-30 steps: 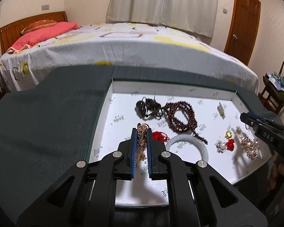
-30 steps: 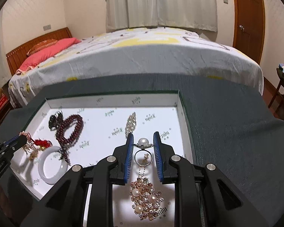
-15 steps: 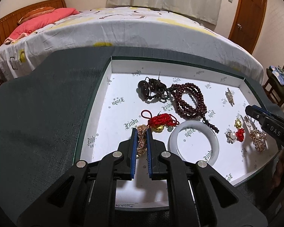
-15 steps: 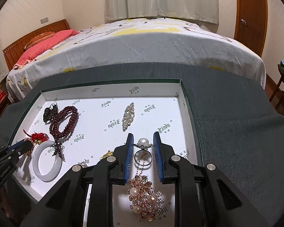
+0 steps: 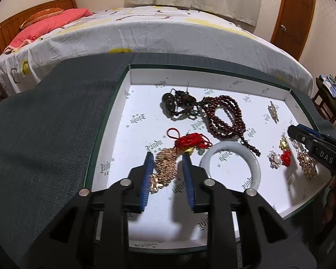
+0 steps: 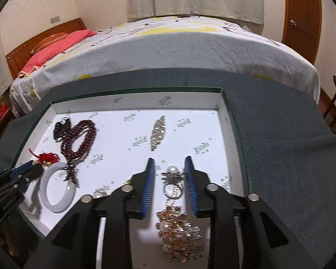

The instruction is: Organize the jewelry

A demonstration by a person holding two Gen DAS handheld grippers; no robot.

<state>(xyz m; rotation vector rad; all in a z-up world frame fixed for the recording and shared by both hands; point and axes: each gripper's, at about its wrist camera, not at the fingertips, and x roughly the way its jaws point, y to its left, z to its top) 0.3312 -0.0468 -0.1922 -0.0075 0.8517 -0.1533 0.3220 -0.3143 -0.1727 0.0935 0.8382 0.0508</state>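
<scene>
Lying in one tray (image 5: 208, 74): one bangle (image 5: 230, 163), two brooches (image 6: 158, 132).

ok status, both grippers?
Left gripper just opened, gold chain lying between. Right gripper just opened, pearl ring between. Both in tray. Nothing blocking.

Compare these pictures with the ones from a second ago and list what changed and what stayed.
Both grippers have just been opening. The left gripper let go of the gold chain, which now lies between its parted jaws on the tray floor. The right gripper released the pearl ring; it sits loose between the jaws. The beads, bangle and red knot kept their places.
</scene>
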